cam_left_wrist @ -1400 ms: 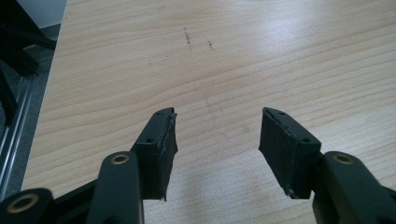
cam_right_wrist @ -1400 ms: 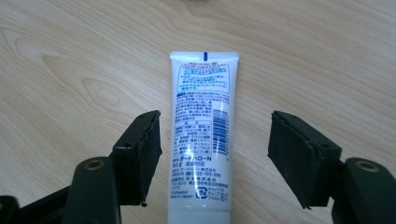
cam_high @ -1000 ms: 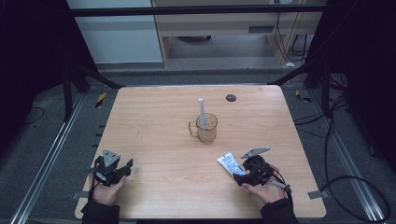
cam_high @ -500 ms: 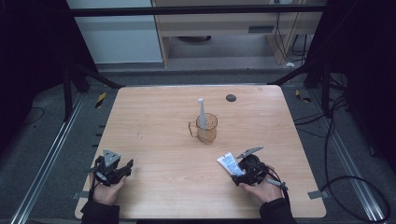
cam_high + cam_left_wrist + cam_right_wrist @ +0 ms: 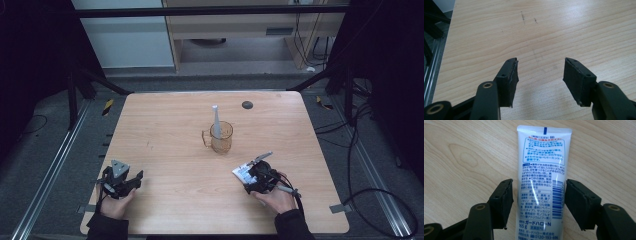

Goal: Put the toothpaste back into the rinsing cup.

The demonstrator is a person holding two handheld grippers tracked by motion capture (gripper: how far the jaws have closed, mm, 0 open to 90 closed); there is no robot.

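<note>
In the high view, the left claw [image 5: 131, 179] is seen near the front left corner of the wooden counter [image 5: 165, 130], held by a hand [image 5: 114, 206] whose forearm is cut off by the lower edge. The right claw [image 5: 248, 176] is seen at the front right, set over a white tube [image 5: 242, 172]; most of the tube is covered by the black gripper body, so that just one pale end is made out. A glass mug [image 5: 220, 137] is placed near the middle of the counter with a slim white object [image 5: 216, 118] standing in it, too small to be identified. A small dark round spot [image 5: 247, 105] lies farther back; what it is cannot be told.

In the left gripper view, the left claw [image 5: 539, 72] is shown spread wide over bare wood, with nothing between its jaws.

In the right gripper view, the right claw [image 5: 537, 195] is shown parted, with the tube [image 5: 542, 165] lying flat on the counter between the jaws. A narrow gap is seen at the left jaw; at the right jaw, contact cannot be judged. The tube's near end is cut off by the lower edge, and its small print is hard to read.
</note>
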